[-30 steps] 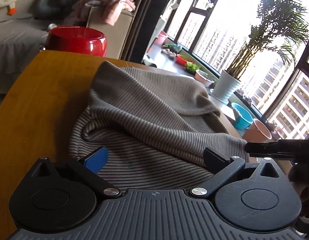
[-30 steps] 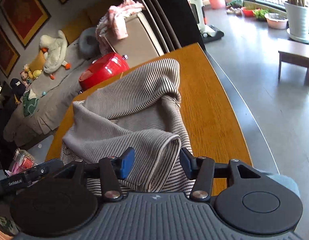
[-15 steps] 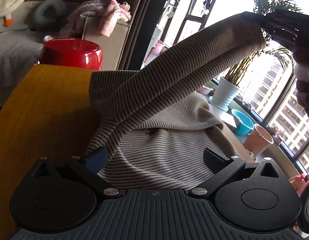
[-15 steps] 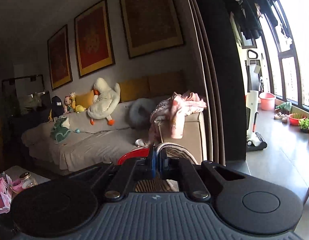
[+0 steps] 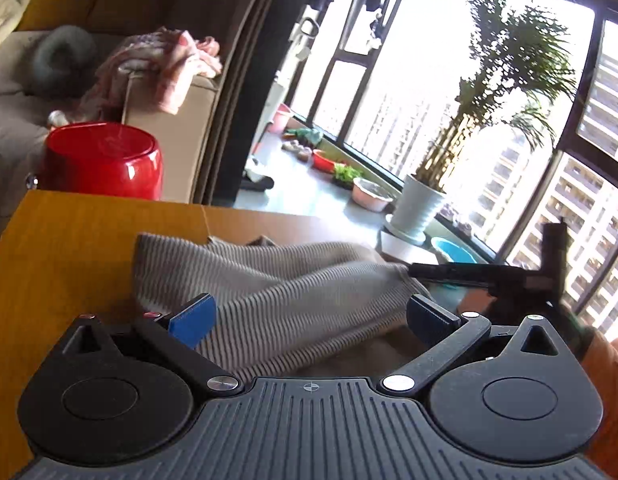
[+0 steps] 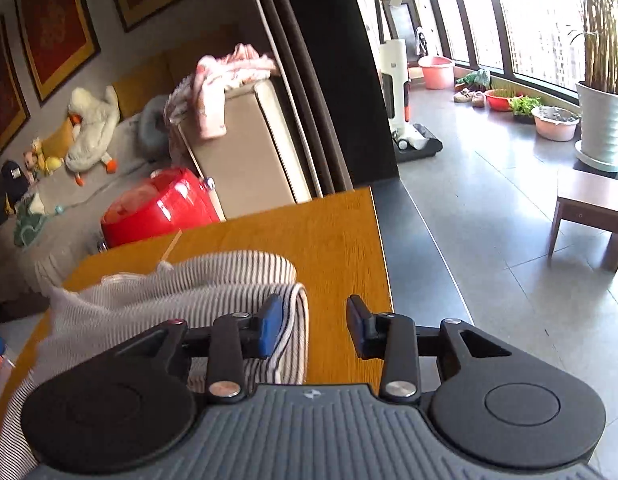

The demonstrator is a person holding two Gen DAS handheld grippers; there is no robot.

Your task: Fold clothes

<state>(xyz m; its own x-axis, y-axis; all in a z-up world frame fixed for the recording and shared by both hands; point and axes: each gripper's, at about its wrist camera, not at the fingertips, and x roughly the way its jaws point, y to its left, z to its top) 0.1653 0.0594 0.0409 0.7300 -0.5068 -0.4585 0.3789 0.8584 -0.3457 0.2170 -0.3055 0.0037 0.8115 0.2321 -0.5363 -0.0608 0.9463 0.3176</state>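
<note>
A grey striped knit garment point(image 5: 277, 292) lies bunched on the wooden table point(image 5: 69, 248). My left gripper point(image 5: 309, 316) is open, its jaws wide apart over the near part of the cloth. My right gripper point(image 6: 315, 326) is open and empty above the garment's folded right edge point(image 6: 297, 320), near the table's right side point(image 6: 341, 248). The right gripper's fingers point(image 5: 449, 270) show in the left wrist view at the cloth's right end.
A red pot point(image 5: 103, 160) stands beyond the table's far edge, also in the right wrist view point(image 6: 157, 212). A sofa with pink clothes point(image 6: 225, 80) is behind. Potted plant point(image 5: 421, 208), basins and a low wooden stool point(image 6: 593, 208) stand on the floor to the right.
The right gripper had lifted a fold of the garment high, then brought it down across the pile and opened, letting go. The left gripper stayed open and pulled back a little.
</note>
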